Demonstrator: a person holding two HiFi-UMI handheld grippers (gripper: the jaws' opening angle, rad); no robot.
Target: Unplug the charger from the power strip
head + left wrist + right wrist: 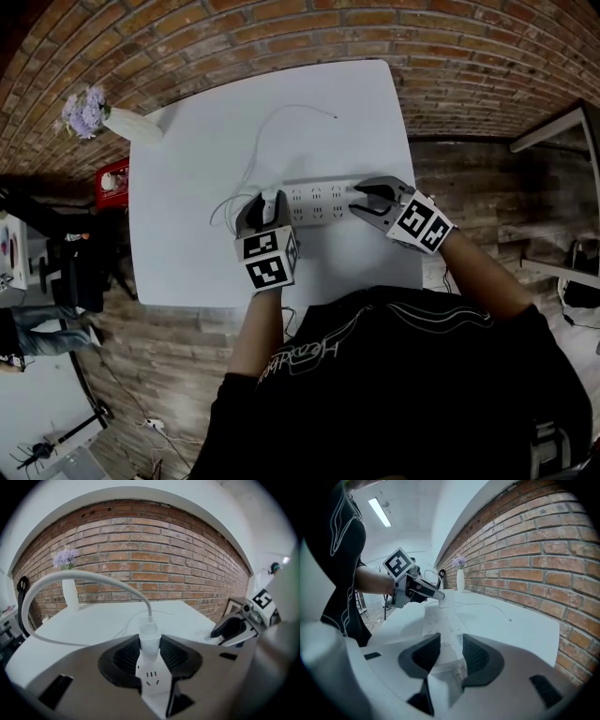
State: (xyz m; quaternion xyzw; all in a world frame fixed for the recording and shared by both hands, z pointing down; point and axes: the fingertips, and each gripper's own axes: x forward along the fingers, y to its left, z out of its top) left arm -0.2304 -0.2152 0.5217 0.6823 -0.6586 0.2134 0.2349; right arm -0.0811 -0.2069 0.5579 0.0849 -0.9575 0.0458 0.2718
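**Both claws set, the pull not yet made**

On the white table (309, 103) the power strip (319, 201) lies crosswise in front of the person. The charger (150, 639) stands plugged into its left end. The left claw (266, 204) is closed on the charger's body, with a ribbed pad pressing on each side. The charger's white cable (93, 576) arcs up and away over the table. No gap shows between the charger's base and the face of the strip, so it looks fully seated.

The right claw (451, 656) straddles the other end of the strip, and its wide-set pads sit against the strip's two long sides. I read this as a bracing grip that keeps the strip down.

The step in hand appears to be the extraction itself. The grasp and the brace are in place, and the plug has not come free.

The next move probably calls for a straight lift of the left claw along the line of the prongs, away from the strip's face. The right claw would need to keep the strip flat on the table. A sideways tug could tilt the charger in its socket or drag the strip along.
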